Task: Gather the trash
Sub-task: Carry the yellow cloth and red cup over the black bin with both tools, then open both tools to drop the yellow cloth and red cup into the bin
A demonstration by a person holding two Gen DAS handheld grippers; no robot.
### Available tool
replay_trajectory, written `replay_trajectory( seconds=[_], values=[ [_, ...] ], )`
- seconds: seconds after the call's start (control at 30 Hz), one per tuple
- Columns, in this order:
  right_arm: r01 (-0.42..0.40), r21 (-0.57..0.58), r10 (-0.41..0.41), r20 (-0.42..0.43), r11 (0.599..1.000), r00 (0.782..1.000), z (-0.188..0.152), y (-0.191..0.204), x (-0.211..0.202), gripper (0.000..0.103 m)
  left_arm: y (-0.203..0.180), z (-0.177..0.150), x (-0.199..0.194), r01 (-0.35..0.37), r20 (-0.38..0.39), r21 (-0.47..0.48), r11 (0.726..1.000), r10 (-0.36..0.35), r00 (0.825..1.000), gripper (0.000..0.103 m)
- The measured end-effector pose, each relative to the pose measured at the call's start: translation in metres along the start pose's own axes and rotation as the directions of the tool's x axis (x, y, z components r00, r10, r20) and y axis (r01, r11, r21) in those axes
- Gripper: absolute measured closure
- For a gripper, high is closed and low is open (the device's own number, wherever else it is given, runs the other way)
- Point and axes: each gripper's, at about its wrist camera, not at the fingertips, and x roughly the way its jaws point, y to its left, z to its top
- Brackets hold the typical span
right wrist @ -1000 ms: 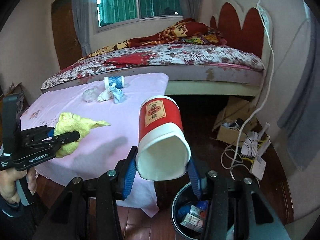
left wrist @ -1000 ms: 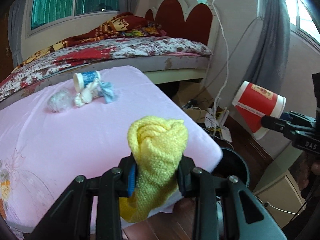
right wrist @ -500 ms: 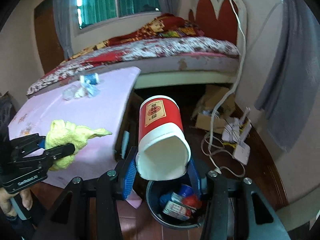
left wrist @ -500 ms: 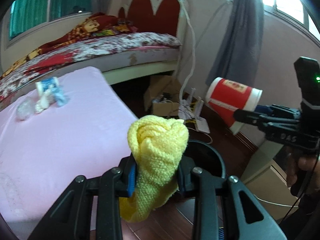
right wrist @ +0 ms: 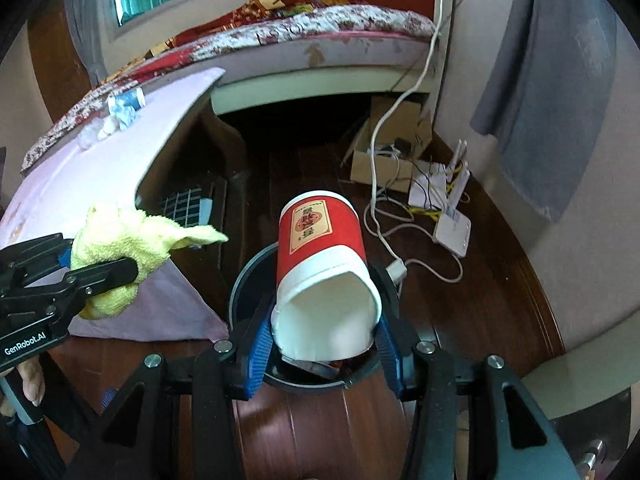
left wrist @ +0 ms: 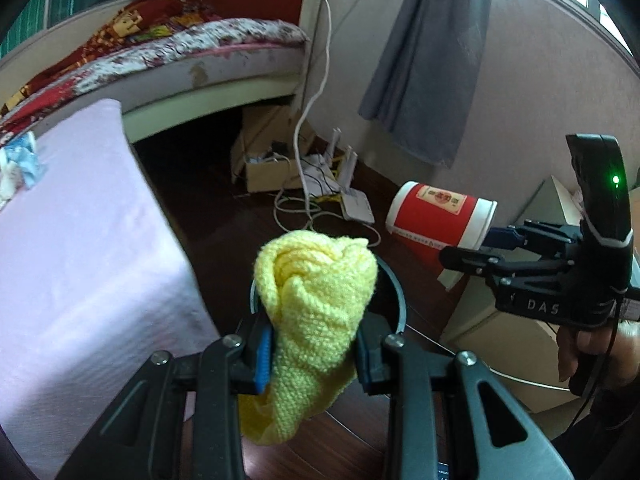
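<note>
We see the bed (right wrist: 320,36) along the far wall, patterned cover, red headboard behind it. In front of it the table with the pink cloth (left wrist: 76,248); leftover trash sits at its far end: a blue-and-white cup (right wrist: 134,99) on its side and crumpled wrappers (right wrist: 120,114) beside it. A grey curtain (left wrist: 428,60) hangs on the right wall. On the dark wood floor near the bed: an open cardboard box (right wrist: 390,142), a white router (right wrist: 452,230) and a tangle of white cable (right wrist: 384,200) running up the wall. The round black bin (right wrist: 256,276) stands on the floor just beside the table corner, some rubbish visible inside. Right gripper (right wrist: 324,336) is clamped on a red paper cup (right wrist: 320,248), cup lying on its side with the white mouth toward the camera, squeezed oval, directly over the bin opening. Left gripper (left wrist: 314,344) is clamped on a wad of yellow knit cloth (left wrist: 316,300), held above the bin rim next to the table edge. The cloth blocks most of the bin in the left view.
</note>
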Motion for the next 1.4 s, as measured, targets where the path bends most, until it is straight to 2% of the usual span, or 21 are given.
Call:
replay_trajectory(
  seconds=[0.23,0.43,0.8,0.83,0.87,0.9,0.93,0.97,1.07,1.4],
  values=[
    [0.001,0.001,-0.001,-0.057,1.000,0.998,-0.011,-0.007,0.023,0.053,-0.009,-0.002,0.026,0.011,-0.053,0.005,1.000,-0.010,0.999,0.070],
    [0.000,-0.028,-0.003,-0.109,1.000,0.994,-0.021,-0.004,0.041,0.052,-0.010,-0.007,0.045,0.032,-0.093,-0.033,0.999,-0.035,0.995,0.070],
    [-0.010,-0.084,-0.008,-0.208,0.996,0.978,-0.025,-0.002,0.088,0.050,-0.004,-0.015,0.091,0.037,-0.179,-0.054,0.998,-0.046,0.983,0.068],
    [-0.013,-0.087,-0.006,-0.214,0.996,0.977,-0.024,-0.002,0.092,0.045,-0.003,-0.017,0.093,0.041,-0.187,-0.056,0.998,-0.051,0.981,0.064],
    [-0.014,-0.092,-0.006,-0.216,0.996,0.976,-0.021,-0.001,0.095,0.033,-0.002,-0.018,0.097,0.050,-0.196,-0.060,0.997,-0.061,0.979,0.059],
    [-0.011,-0.104,-0.011,-0.212,0.995,0.977,-0.019,0.001,0.098,0.024,-0.001,-0.018,0.101,0.052,-0.206,-0.064,0.997,-0.064,0.976,0.042],
    [0.008,-0.118,-0.033,-0.213,0.993,0.976,-0.018,0.001,0.102,0.007,0.000,-0.020,0.104,0.032,-0.217,-0.070,0.997,-0.046,0.975,0.024],
    [0.051,-0.141,-0.081,-0.222,0.989,0.972,-0.017,0.002,0.106,0.002,0.003,-0.023,0.106,0.025,-0.211,-0.085,0.996,-0.042,0.977,0.020],
    [0.105,-0.158,-0.142,-0.247,0.982,0.959,-0.015,-0.005,0.111,0.002,0.008,-0.028,0.106,0.011,-0.213,-0.099,0.995,-0.032,0.977,0.019],
    [0.142,-0.113,-0.167,-0.260,0.983,0.951,-0.013,-0.021,0.100,0.002,0.013,-0.030,0.097,-0.018,-0.200,-0.106,0.994,-0.004,0.980,0.016]
  ],
)
